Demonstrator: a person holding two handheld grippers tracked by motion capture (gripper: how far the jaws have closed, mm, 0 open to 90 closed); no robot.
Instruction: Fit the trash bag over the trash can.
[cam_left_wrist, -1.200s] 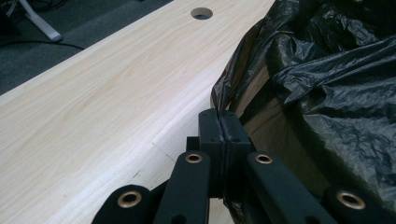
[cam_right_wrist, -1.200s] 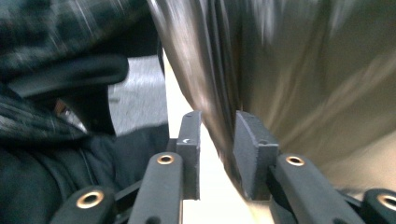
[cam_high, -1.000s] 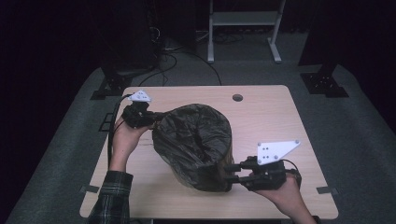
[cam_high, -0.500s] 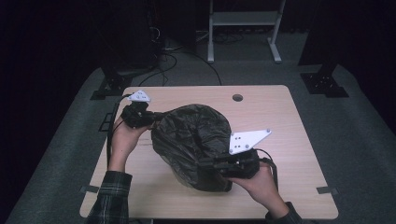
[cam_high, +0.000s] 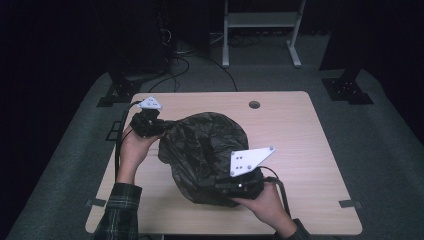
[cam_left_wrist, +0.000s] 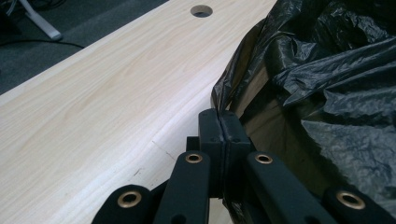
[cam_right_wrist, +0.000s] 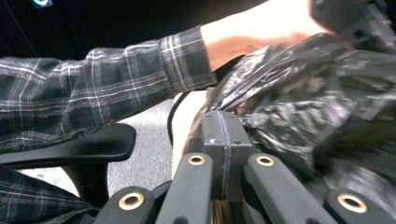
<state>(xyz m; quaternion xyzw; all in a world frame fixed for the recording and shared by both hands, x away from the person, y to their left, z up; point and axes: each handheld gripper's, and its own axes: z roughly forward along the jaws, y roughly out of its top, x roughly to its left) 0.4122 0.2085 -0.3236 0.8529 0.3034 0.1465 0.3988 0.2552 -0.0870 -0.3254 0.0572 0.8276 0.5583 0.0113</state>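
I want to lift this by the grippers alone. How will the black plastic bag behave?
Probably floppy: the black plastic bag is thin, crinkled film and would sag between the left gripper and right gripper. Its glossy film may slip from shut jaws. Weight is unclear.

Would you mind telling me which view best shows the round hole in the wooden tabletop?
The high view: the round hole sits whole and unobstructed beyond the crumpled black plastic bag. The left gripper view also catches it, cut at the top edge.

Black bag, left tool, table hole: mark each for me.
Black bag (cam_high: 207, 150), high view, crumpled top of the plastic.
Left tool (cam_left_wrist: 219, 123), left gripper view, seam between its closed tips.
Table hole (cam_high: 254, 105), high view, its dark centre.
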